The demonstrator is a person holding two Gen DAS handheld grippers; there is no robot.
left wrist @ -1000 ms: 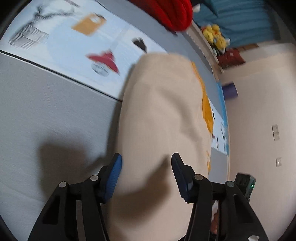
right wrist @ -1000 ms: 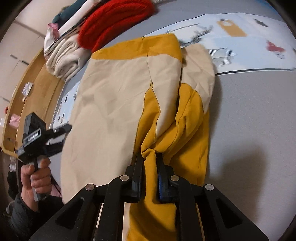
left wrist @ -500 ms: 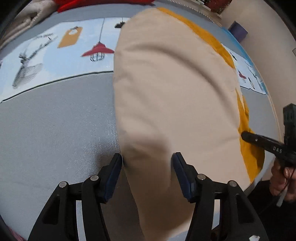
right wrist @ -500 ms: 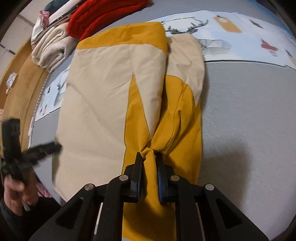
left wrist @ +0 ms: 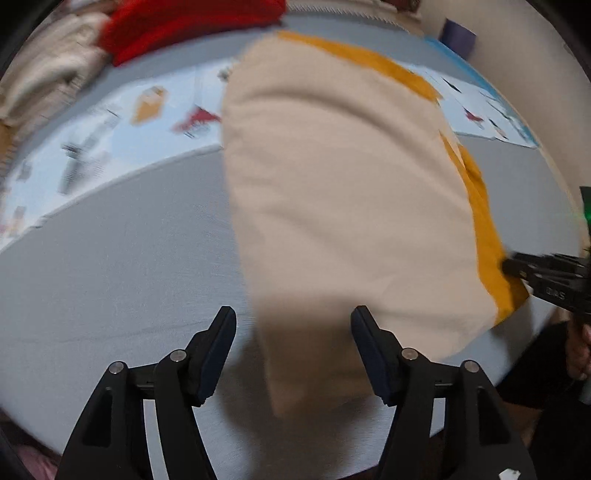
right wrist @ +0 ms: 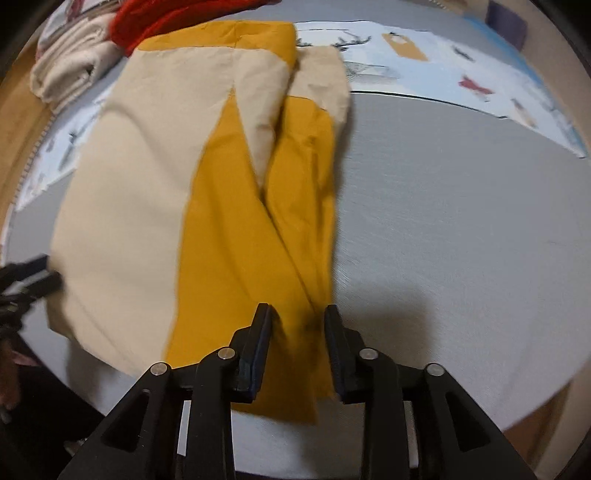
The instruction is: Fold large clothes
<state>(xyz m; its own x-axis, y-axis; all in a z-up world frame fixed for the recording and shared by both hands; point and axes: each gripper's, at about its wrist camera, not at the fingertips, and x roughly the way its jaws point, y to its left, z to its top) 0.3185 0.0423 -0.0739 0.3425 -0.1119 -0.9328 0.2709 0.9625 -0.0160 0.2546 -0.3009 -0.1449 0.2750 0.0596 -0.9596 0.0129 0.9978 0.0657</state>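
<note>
A large beige and mustard-yellow garment (right wrist: 155,192) lies folded lengthwise on the grey bed surface (right wrist: 461,221). In the right wrist view its yellow part (right wrist: 243,266) lies flat and runs down between the jaws. My right gripper (right wrist: 298,317) is open just above that yellow end, holding nothing. In the left wrist view the garment (left wrist: 340,206) shows mostly beige, with a yellow edge (left wrist: 487,236) on the right. My left gripper (left wrist: 293,325) is open over the garment's near beige corner. The right gripper (left wrist: 546,273) shows at that view's right edge.
A red knit item (right wrist: 177,18) and folded cream clothes (right wrist: 70,70) lie at the far end of the bed. A light blue patterned sheet (left wrist: 110,144) crosses the bed behind the garment. A wooden bed frame (right wrist: 18,122) runs along the left. The bed's near edge is just below both grippers.
My right gripper has opened and let go of the yellow fabric, which now lies flat. My left gripper stayed open and swung over the garment's near beige corner.
</note>
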